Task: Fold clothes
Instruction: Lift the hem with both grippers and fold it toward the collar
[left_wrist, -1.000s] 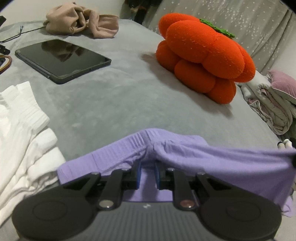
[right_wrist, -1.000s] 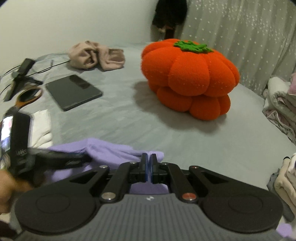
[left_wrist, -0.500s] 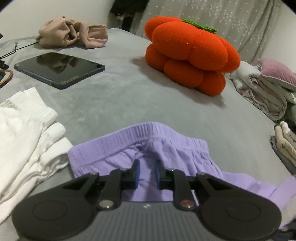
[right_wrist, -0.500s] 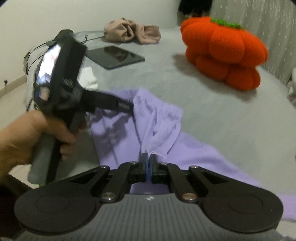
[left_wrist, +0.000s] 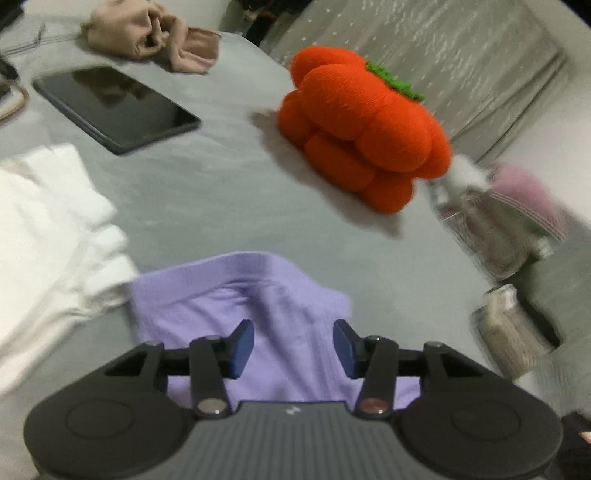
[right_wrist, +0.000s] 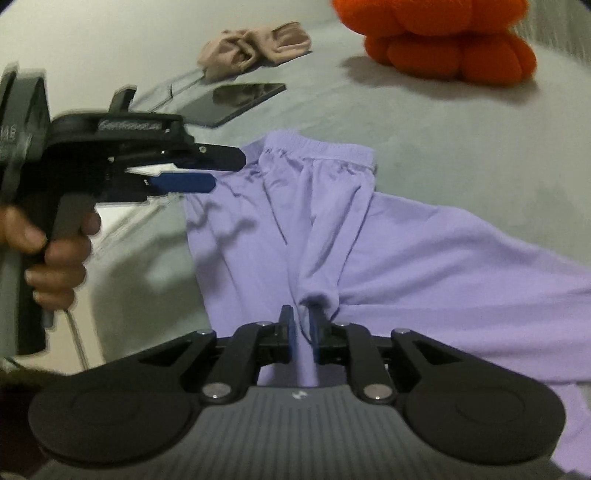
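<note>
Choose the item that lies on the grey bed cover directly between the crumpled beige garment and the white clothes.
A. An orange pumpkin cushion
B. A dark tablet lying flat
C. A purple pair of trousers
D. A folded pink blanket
B: in the left wrist view the dark tablet lies flat on the bed cover, with the beige garment beyond it and the white clothes nearer the camera.

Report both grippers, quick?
Left gripper: jaws opening, nothing gripped, above the purple cotton pants.
Right gripper: jaws opening, pants fold between them.
</note>
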